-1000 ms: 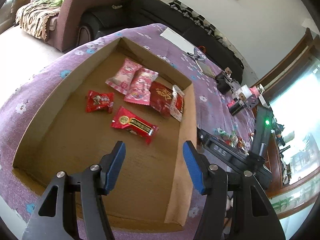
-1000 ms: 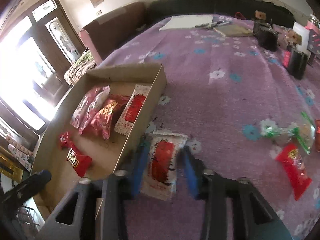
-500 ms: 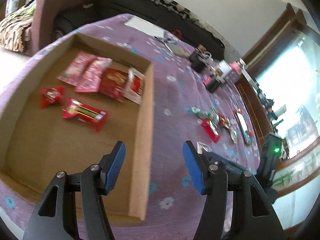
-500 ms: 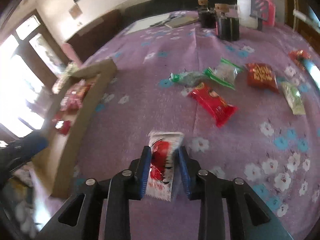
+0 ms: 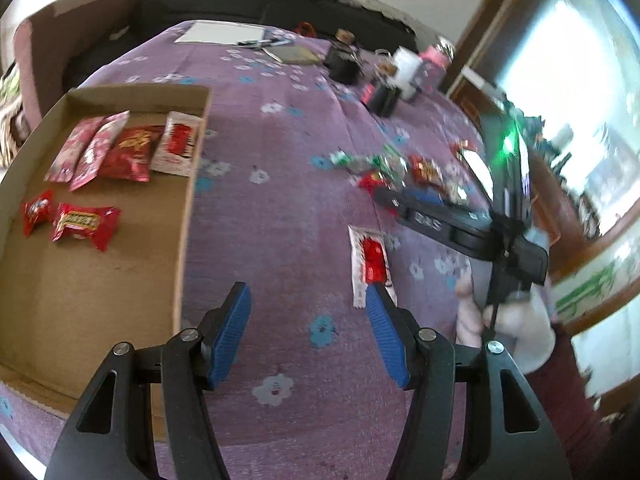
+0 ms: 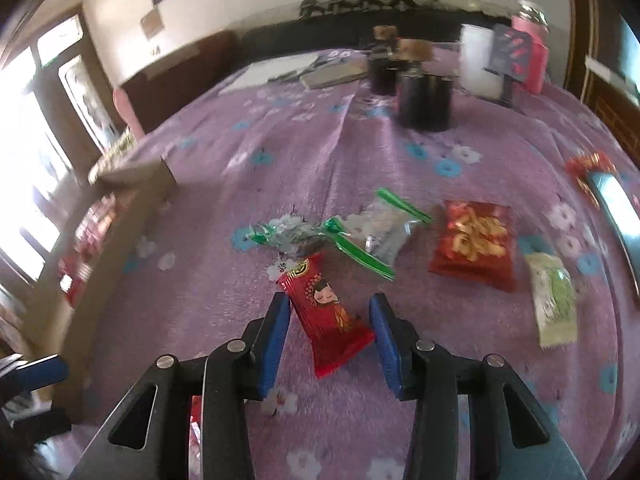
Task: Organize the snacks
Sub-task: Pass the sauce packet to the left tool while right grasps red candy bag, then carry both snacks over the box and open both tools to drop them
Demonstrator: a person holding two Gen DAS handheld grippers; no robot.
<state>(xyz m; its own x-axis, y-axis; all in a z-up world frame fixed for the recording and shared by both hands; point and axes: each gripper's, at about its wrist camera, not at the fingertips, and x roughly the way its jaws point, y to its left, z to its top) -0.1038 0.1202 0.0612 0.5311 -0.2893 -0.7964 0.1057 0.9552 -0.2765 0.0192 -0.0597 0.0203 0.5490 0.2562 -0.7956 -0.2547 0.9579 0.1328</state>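
My left gripper (image 5: 308, 312) is open and empty above the purple cloth, right of the cardboard tray (image 5: 182, 216). The tray holds several red and pink snack packs (image 5: 132, 152). A white-and-red packet (image 5: 370, 264) lies flat on the cloth just beyond my left gripper's right fingertip. My right gripper (image 6: 329, 312) is open, its jaws on either side of a long red packet with a doll face (image 6: 326, 314) lying on the cloth. Beyond it lie green-striped clear packs (image 6: 360, 236), a red pack with gold lettering (image 6: 474, 244) and a pale green pack (image 6: 554, 300).
Dark jars (image 6: 424, 96), a white box (image 6: 480, 60) and a pink bottle (image 6: 530, 52) stand at the table's far side. Papers and pens (image 5: 224, 34) lie at the far end. A sofa (image 5: 240, 4) runs behind the table. The right gripper's body (image 5: 460, 224) shows in the left view.
My right gripper let go of the white-and-red packet, which now lies on the cloth, and moved right to straddle the red doll-face packet. My left gripper swung right, off the tray.
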